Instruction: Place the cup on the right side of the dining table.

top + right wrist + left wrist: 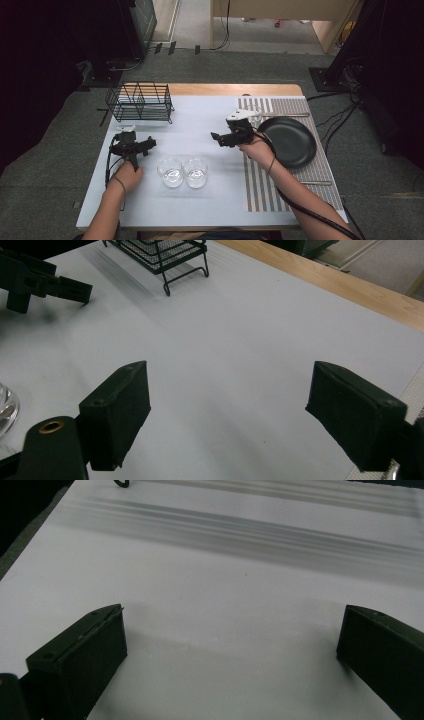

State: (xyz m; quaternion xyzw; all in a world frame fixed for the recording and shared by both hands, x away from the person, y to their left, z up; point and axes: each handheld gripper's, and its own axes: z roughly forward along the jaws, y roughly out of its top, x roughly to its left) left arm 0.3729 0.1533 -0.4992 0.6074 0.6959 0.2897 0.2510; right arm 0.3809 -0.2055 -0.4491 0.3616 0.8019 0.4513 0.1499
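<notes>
The two clear round drinking glasses (171, 172) (196, 172) stand side by side, touching or almost touching, on the pale grey surface (200, 120) near its front edge, between my two hands. In the right gripper view the rim of one glass (5, 410) shows at the left edge.

My left gripper (150, 144) (230, 625) is just to the left of the glasses and behind them. Its jaws are wide apart, with bare surface between them. My right gripper (216, 136) (227, 400) is to the right of the glasses, and its jaws are also spread wide, holding nothing. It points towards my left gripper (45, 282).

A round black plate (289, 141) lies on a grey-and-white striped placemat (260, 190), just beside my right hand (256, 149). A black wire rack (140, 101) (160, 255) stands at the far left corner, well apart from the glasses.
</notes>
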